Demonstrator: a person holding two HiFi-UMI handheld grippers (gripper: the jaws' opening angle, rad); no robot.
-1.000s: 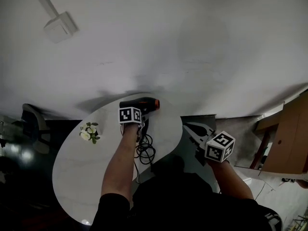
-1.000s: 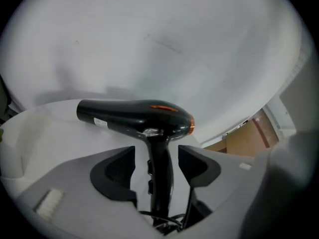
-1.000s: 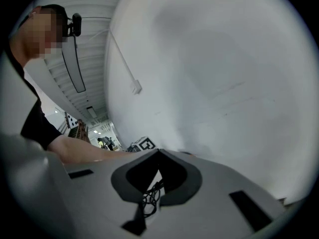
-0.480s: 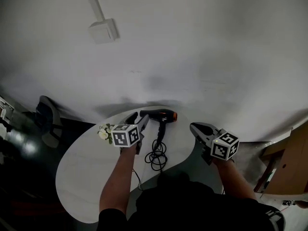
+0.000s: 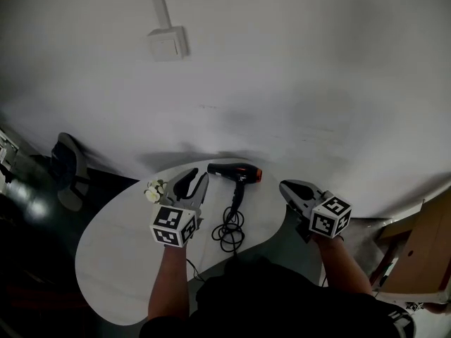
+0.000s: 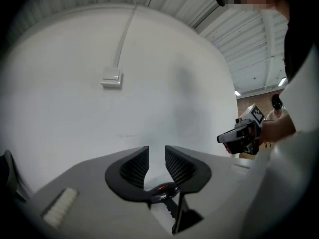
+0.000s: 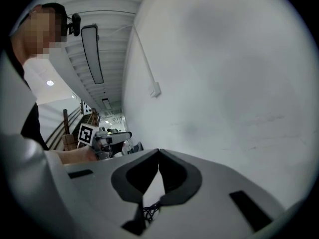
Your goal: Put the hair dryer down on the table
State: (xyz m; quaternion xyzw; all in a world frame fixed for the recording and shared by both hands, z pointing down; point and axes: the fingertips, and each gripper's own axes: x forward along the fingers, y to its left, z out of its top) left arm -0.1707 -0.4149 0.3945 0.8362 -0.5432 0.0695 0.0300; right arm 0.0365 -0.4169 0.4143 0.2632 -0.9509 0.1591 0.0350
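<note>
The black hair dryer (image 5: 236, 172) with an orange nozzle lies on the white oval table (image 5: 120, 252), its cord (image 5: 229, 231) coiled toward me. My left gripper (image 5: 197, 175) hovers just left of the dryer, apart from it; its jaws are closing with a narrow gap and nothing between them (image 6: 157, 153). A bit of the dryer (image 6: 162, 188) shows below those jaws. My right gripper (image 5: 283, 184) hangs off the table's right side, its tips touching (image 7: 158, 153) and holding nothing. The cord (image 7: 149, 213) shows beneath them.
A small bunch of white flowers (image 5: 153, 191) lies on the table left of the left gripper. A white wall with a switch box (image 5: 168, 43) rises behind. A chair (image 5: 67, 167) stands at the left, wooden furniture (image 5: 423, 245) at the right.
My left gripper has pulled back from the hair dryer, toward me and to the left, leaving the dryer lying on the table. The right gripper has risen a little beside the table.
</note>
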